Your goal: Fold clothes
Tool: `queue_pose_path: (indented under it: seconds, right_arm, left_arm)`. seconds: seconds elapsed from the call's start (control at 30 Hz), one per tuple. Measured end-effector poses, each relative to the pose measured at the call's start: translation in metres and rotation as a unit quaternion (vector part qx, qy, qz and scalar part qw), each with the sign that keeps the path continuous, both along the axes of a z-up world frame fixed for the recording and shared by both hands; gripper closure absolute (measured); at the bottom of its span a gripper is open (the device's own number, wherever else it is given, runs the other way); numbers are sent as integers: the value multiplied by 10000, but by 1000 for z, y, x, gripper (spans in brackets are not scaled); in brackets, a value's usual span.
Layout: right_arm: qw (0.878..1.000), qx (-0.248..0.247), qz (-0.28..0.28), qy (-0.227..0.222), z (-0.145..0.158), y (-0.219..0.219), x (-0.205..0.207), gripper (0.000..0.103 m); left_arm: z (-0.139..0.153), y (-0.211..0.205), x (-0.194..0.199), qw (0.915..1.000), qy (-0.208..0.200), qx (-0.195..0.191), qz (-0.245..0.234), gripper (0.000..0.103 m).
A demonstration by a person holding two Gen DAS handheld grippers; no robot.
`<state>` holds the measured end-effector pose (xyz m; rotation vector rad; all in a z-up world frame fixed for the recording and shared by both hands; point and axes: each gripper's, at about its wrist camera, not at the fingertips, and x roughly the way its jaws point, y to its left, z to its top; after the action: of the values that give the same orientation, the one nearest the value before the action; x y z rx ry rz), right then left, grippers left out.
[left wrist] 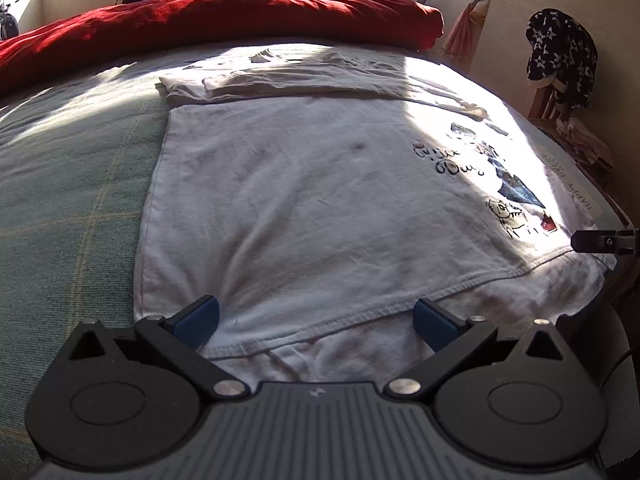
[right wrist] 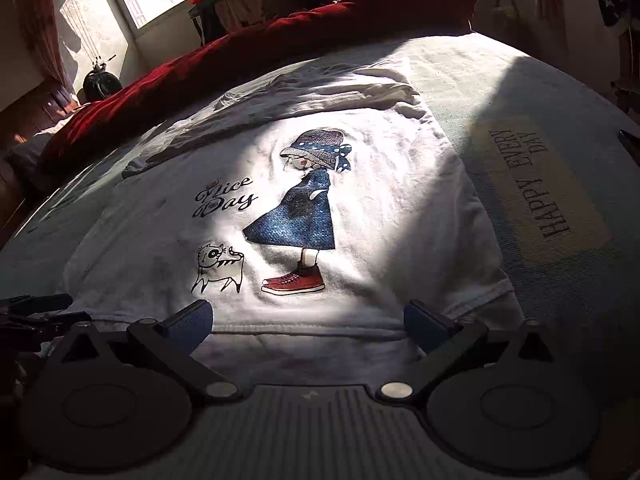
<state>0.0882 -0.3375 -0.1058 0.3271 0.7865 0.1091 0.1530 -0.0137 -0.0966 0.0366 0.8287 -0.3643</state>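
A white T-shirt (left wrist: 304,208) lies flat on the bed, its left side folded in so the back shows, with a printed girl, cat and "Nice Day" text on the front (right wrist: 296,216). Its hem is nearest me. My left gripper (left wrist: 316,320) is open, its blue pads (left wrist: 198,320) straddling the hem at the shirt's left part. My right gripper (right wrist: 308,326) is open over the hem below the print. The right gripper's tip also shows at the edge of the left wrist view (left wrist: 600,242), and the left gripper at the edge of the right wrist view (right wrist: 36,312).
A red quilt (left wrist: 224,20) lies bunched along the far side of the bed. The green checked bedsheet (left wrist: 72,184) carries a "HAPPY EVERY DAY" label (right wrist: 540,196). A star-patterned garment (left wrist: 560,52) hangs on a chair at right. A person sits beyond the quilt.
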Motion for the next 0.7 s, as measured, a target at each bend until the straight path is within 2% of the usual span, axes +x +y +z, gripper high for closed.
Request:
queue_pose_path:
  seconds: [0.23, 0.33, 0.43, 0.5, 0.6, 0.7]
  right_arm:
    - [9992, -388, 131, 11, -1, 10, 0, 0]
    - [9980, -597, 189, 8, -2, 16, -1, 0]
    - [9964, -807, 247, 6, -2, 22, -2, 0]
    - [9971, -714, 238, 105, 4, 19, 0, 0]
    - [9994, -199, 189, 227, 22, -1, 14, 0]
    - [10000, 43, 70, 40, 49, -22, 40, 0]
  left_arm:
    - [-5, 7, -6, 9994, -223, -251, 11, 1]
    - [-7, 7, -12, 9989, -404, -244, 37, 1]
    - [-3, 6, -13, 9989, -407, -234, 66, 1]
    - [4, 7, -13, 9992, -293, -265, 111, 1]
    - [15, 12, -13, 9987, -271, -362, 217, 1]
    - [24, 19, -10, 9978, -303, -467, 348, 1]
